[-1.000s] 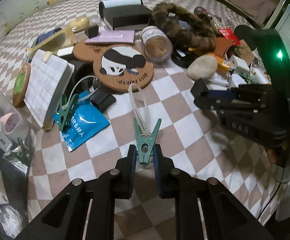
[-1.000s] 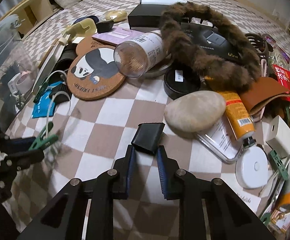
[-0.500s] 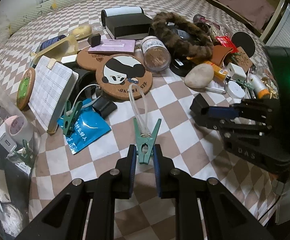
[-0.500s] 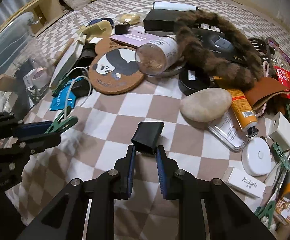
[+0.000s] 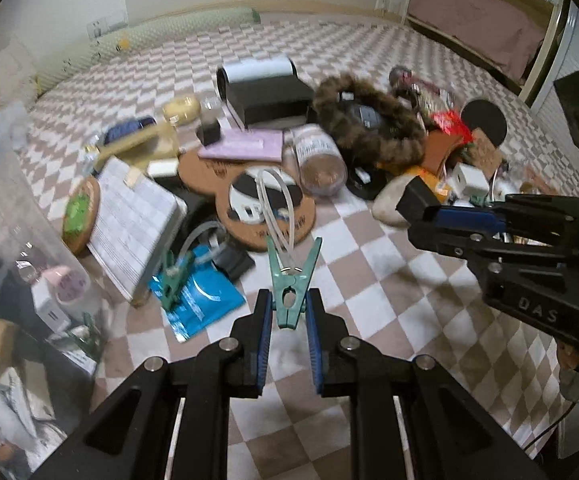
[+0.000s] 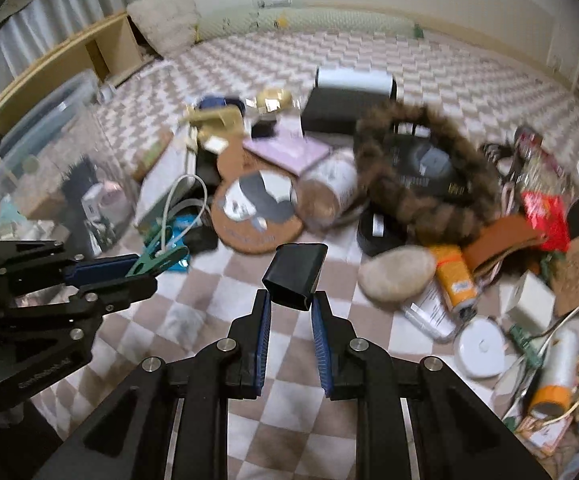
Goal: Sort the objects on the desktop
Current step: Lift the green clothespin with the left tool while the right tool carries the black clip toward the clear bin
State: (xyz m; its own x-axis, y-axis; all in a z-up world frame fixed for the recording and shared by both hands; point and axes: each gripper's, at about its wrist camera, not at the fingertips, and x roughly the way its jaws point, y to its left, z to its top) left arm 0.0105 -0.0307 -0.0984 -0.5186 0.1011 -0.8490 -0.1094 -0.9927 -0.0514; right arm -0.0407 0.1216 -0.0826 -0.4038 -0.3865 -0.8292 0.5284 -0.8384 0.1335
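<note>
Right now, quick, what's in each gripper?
Left gripper: jaws closed on the green clothespin.
Right gripper: jaws closed on the black binder clip.

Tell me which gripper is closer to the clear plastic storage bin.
Left. The left gripper, shut on a green clothes peg, is beside the clear plastic storage bin; the right gripper, holding a black binder clip, is farther away.

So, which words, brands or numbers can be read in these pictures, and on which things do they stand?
"DAS": on the right gripper, on its black body.
Blue packet: white characters, too blurred to read.
Panda coaster: rim lettering, blurred.
Jar: label print, unreadable.
Left gripper: pale marking on its body, too blurred.
Orange tube: barcode only, unreadable.
</note>
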